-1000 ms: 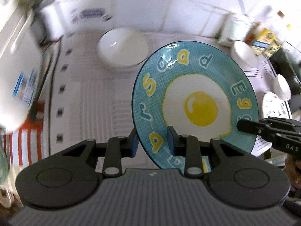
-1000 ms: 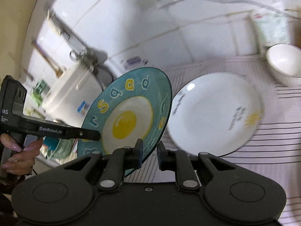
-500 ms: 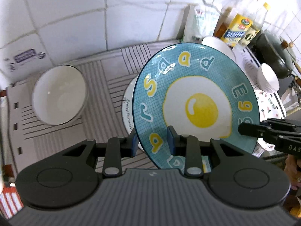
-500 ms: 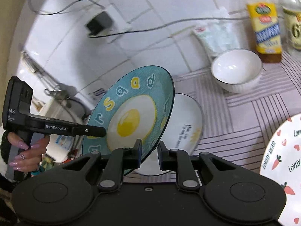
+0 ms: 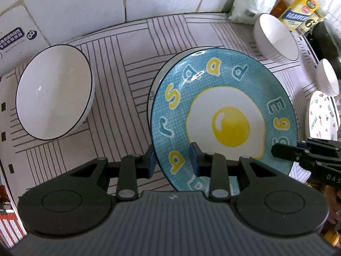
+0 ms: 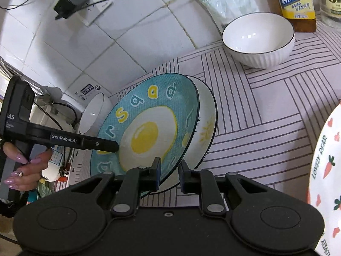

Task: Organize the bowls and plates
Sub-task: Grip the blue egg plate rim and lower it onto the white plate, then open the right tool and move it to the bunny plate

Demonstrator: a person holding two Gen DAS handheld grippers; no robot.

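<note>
The blue fried-egg plate (image 5: pixel 223 125) hangs tilted just above the white plate (image 6: pixel 205 125) on the striped table (image 5: pixel 132 68), its near rim pinched by the left claw (image 5: pixel 171 160) and the right claw (image 6: pixel 169 171). To stack it well, both should level it, centre it over the white plate, lower together, then release.

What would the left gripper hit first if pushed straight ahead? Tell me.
The left gripper already grips the egg plate. Pushed on, that plate would probably meet the white plate just behind it first, though the gap is unclear.
</note>
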